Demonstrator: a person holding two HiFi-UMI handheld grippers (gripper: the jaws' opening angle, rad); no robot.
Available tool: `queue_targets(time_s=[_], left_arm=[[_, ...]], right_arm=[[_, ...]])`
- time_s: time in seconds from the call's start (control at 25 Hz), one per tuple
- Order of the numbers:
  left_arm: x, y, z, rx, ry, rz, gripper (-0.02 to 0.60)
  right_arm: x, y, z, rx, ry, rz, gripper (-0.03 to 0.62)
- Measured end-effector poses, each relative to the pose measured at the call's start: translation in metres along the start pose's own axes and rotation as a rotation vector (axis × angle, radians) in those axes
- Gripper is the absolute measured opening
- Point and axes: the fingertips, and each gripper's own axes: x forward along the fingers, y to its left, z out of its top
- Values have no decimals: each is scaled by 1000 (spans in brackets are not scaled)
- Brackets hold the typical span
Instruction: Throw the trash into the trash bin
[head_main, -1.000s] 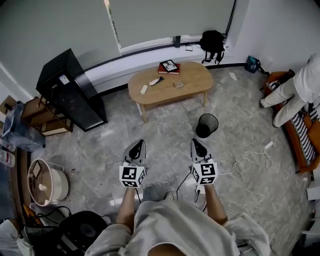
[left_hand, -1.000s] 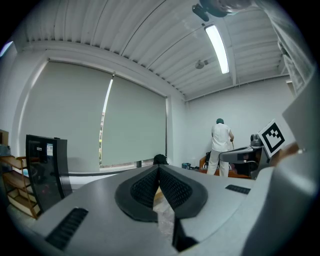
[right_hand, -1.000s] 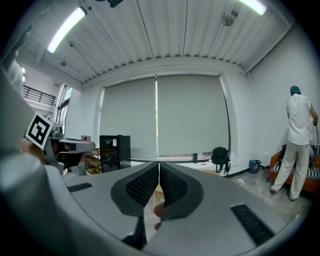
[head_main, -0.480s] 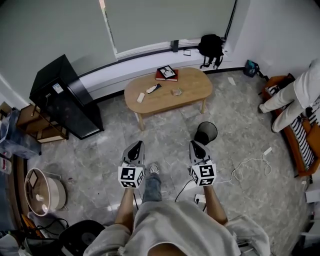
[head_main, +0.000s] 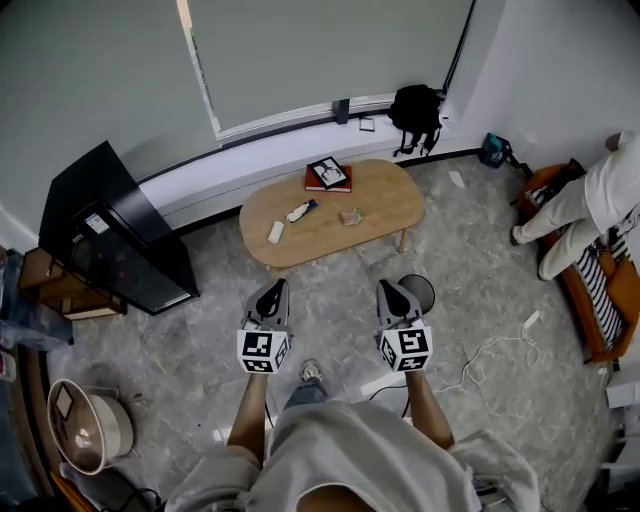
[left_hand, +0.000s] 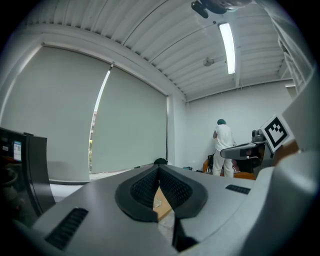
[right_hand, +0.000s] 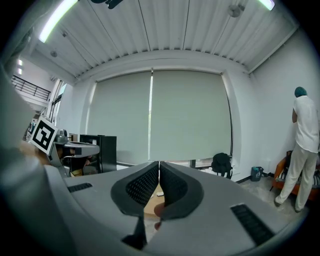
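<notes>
A light wooden oval table (head_main: 378, 196) stands ahead under the window. On it lie a crumpled piece of trash (head_main: 350, 216), a white scrap (head_main: 275, 232), a dark-and-white item (head_main: 299, 211) and a red book (head_main: 327, 175). The black mesh trash bin (head_main: 421, 290) stands on the floor by the table's near right, partly hidden behind my right gripper (head_main: 394, 293). My left gripper (head_main: 271, 296) is level beside it. Both grippers are shut and hold nothing, well short of the table. In the left gripper view the left gripper (left_hand: 159, 172) has its tips touching; the right gripper (right_hand: 159, 172) shows the same.
A black cabinet (head_main: 110, 245) stands at the left, a black backpack (head_main: 415, 105) by the window wall. A person in white (head_main: 590, 200) is beside an orange sofa (head_main: 585, 300) at the right. White cables (head_main: 490, 340) lie on the marble floor; a round cooker (head_main: 85, 425) sits lower left.
Both grippers have travelled forward together toward the table. The table and the bin now sit closer to them, and the bin has slid partly behind the right gripper. Jaws stayed shut.
</notes>
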Motion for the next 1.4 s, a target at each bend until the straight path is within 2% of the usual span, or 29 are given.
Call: queue_targets(time_s=[0.4, 0.84, 1.12, 1.4], left_arm=[[105, 73, 2, -5, 3, -67, 18], [152, 96, -11, -11, 47, -118, 20], [188, 117, -23, -22, 80, -93, 18], [236, 136, -13, -17, 111, -19, 18]], right_arm=[[116, -8, 21, 16, -15, -29, 31], [155, -22, -2, 69, 62, -70, 31], [201, -48, -26, 79, 110, -54, 31], [265, -88, -23, 83, 140, 21, 31]])
